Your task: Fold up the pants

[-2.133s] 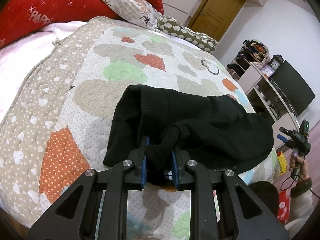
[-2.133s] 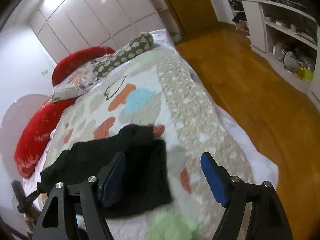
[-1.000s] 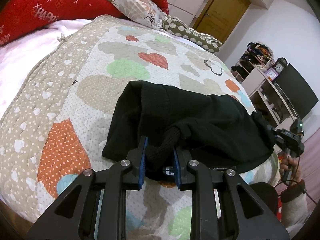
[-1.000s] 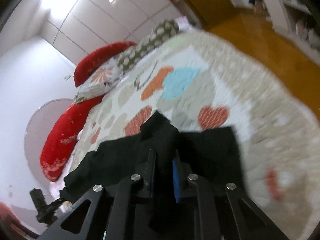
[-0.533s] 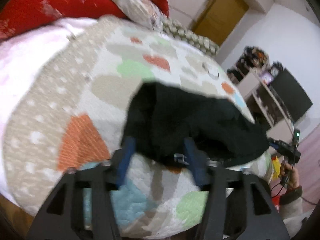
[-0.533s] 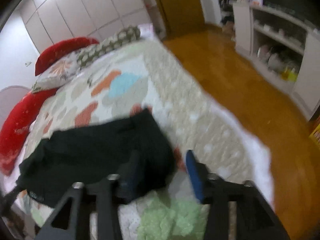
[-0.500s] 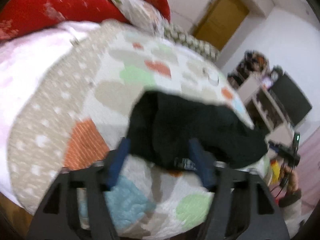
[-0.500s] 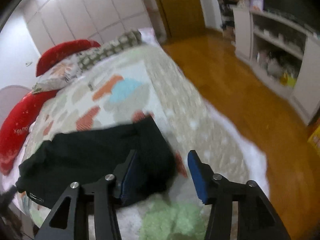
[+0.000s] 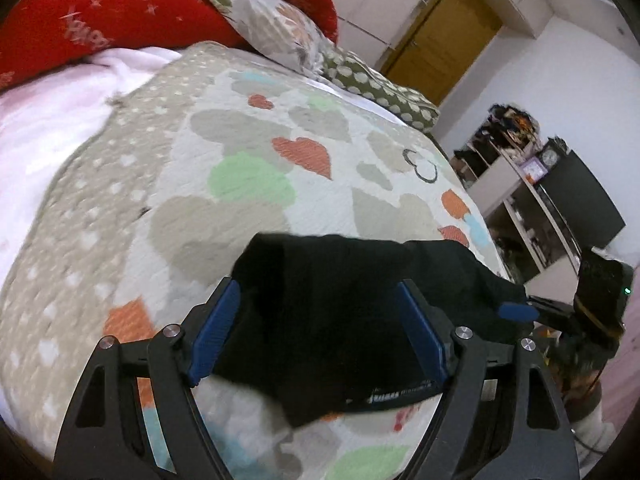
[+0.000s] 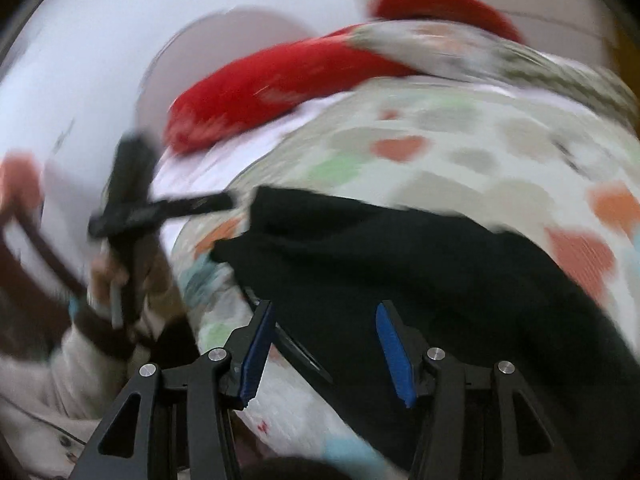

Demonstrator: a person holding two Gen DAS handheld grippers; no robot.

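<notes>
Pants (image 9: 352,312), black and bunched into a rough rectangle, lie on the near part of the bed (image 9: 100,208), on its heart-patterned quilt (image 9: 248,184). Nearest the left camera, the left claw (image 9: 320,336) is released, its blue pads spread wide on either side of the fabric's near edge and gripping nothing. In the right view, which is badly blurred, the right claw (image 10: 326,350) is likewise released, its pads apart over the near edge of the pants (image 10: 420,276) with no cloth between them.

By my reading a fold is laid and both claws are free, so the step in hand is choosing fresh grips. The next move calls for each claw to close on an edge or corner, lift evenly, and carry it across without dragging the lower layer.

Farther off, red pillows (image 9: 100,16) and a floral pillow (image 9: 272,28) sit at the head of the bed. Beyond, open shelves (image 9: 516,184) hold small items too indistinct to name.
</notes>
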